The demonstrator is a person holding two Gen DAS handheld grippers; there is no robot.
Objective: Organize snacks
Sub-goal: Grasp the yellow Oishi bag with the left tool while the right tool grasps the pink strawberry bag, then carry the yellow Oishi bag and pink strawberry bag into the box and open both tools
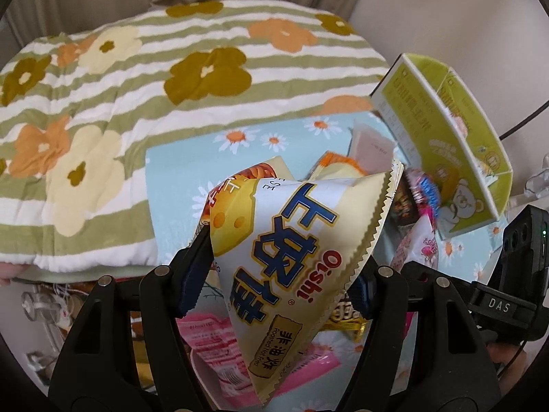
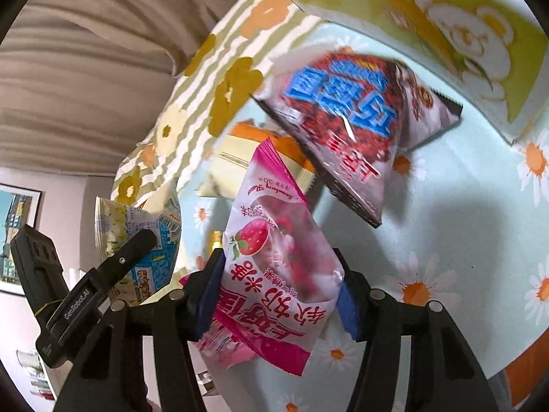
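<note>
My left gripper point(image 1: 284, 267) is shut on a cream Oishi cheese snack bag point(image 1: 274, 240), lifted above the pile and tilted. In the right wrist view my right gripper point(image 2: 278, 288) is shut on a pink strawberry snack bag point(image 2: 274, 257), its blue pads pressing both sides. Behind it a dark chocolate snack bag point(image 2: 343, 120) lies on the daisy cloth point(image 2: 463, 223). A green cardboard box with a bear print point(image 1: 446, 130) stands open at the right, seen close in the right wrist view as the green box point(image 2: 446, 34). The left gripper's finger point(image 2: 133, 250) and its cream bag point(image 2: 144, 240) show at the left.
Several more snack packets lie under the grippers: a pink packet point(image 1: 206, 336), an orange-yellow bag point(image 2: 240, 158), a gold wrapper point(image 1: 346, 322). A green-striped floral blanket point(image 1: 137, 86) covers the bed beyond the daisy cloth point(image 1: 178, 178). Beige curtains hang behind.
</note>
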